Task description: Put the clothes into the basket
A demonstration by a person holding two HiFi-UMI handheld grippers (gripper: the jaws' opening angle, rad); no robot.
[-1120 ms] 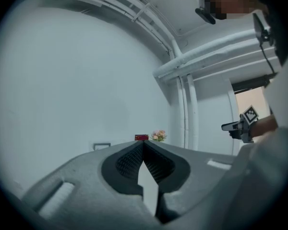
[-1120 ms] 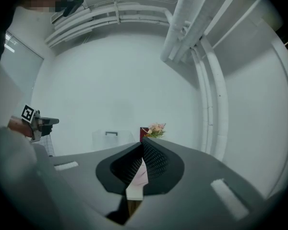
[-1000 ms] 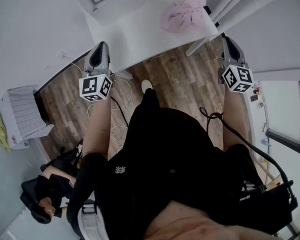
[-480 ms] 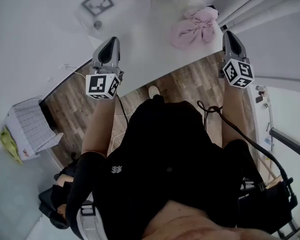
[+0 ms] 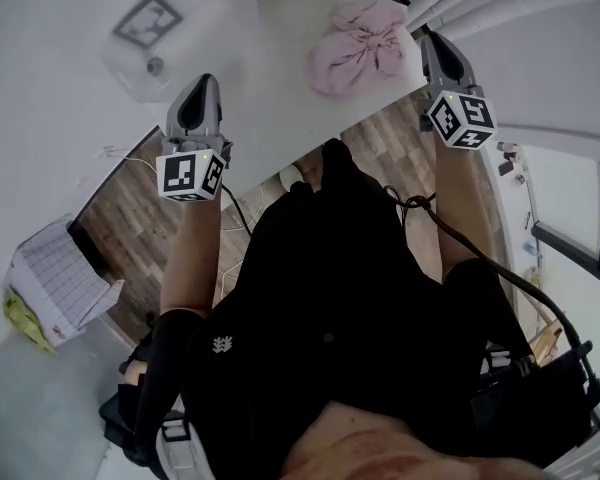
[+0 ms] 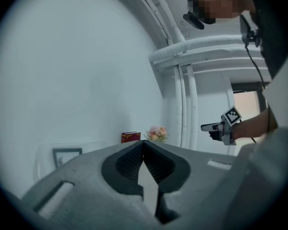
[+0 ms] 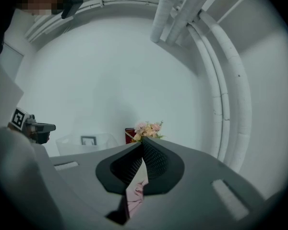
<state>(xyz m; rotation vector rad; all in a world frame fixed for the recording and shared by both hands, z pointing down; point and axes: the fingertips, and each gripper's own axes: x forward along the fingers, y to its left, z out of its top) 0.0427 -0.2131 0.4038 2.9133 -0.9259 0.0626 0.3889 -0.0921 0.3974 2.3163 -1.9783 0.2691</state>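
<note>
A crumpled pink garment (image 5: 358,48) lies on the white table (image 5: 270,78) near its right corner. A clear plastic basket (image 5: 160,33) with a square marker on it stands at the table's far left. My left gripper (image 5: 204,80) hovers over the table's near edge, below the basket, jaws shut and empty (image 6: 143,142). My right gripper (image 5: 430,38) hangs just right of the garment, shut with nothing in it (image 7: 142,140). Through the slit under its jaws a bit of the pink garment (image 7: 136,193) shows. The basket (image 7: 89,140) stands ahead to its left.
A red book (image 6: 130,137) and a small bunch of flowers (image 7: 148,130) stand at the table's back by the wall. White pipes (image 7: 221,80) run up the corner on the right. A white crate (image 5: 55,278) sits on the wooden floor at the left.
Both grippers have moved forward from above the floor to the table's edge. The right gripper now sits close beside the pink garment. Both jaws stayed shut.
</note>
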